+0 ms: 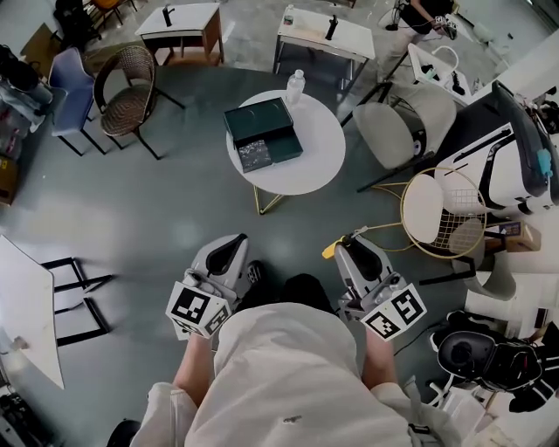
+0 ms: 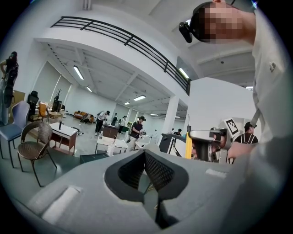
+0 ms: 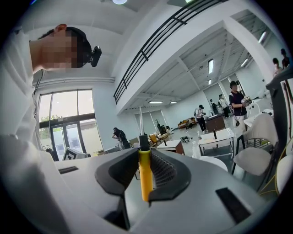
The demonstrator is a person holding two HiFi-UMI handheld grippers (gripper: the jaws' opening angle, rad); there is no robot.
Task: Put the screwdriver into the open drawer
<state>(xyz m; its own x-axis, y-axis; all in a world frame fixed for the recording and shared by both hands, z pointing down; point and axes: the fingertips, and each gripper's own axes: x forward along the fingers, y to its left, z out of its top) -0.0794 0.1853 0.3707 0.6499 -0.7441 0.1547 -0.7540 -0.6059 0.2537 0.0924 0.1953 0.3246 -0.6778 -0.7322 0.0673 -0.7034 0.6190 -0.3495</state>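
While right gripper [image 3: 145,151] clamps screwdriver [image 3: 145,178] — tip faint | left gripper [image 2: 145,153] sits closed, empty

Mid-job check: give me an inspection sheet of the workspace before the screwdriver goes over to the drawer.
Surface: round white table, ahead of the person, apart from both grippers.
Job's things: dark green drawer box on the table, its drawer pulled open; yellow-handled screwdriver in the right hand-held gripper.
Clutter: water bottle upright near the table's far edge.
Grippers: right hand-held gripper shut on the screwdriver; left hand-held gripper shut, empty.
Cables: nothing seen.
Surroundings: wicker chair, white chairs, desks, other people.
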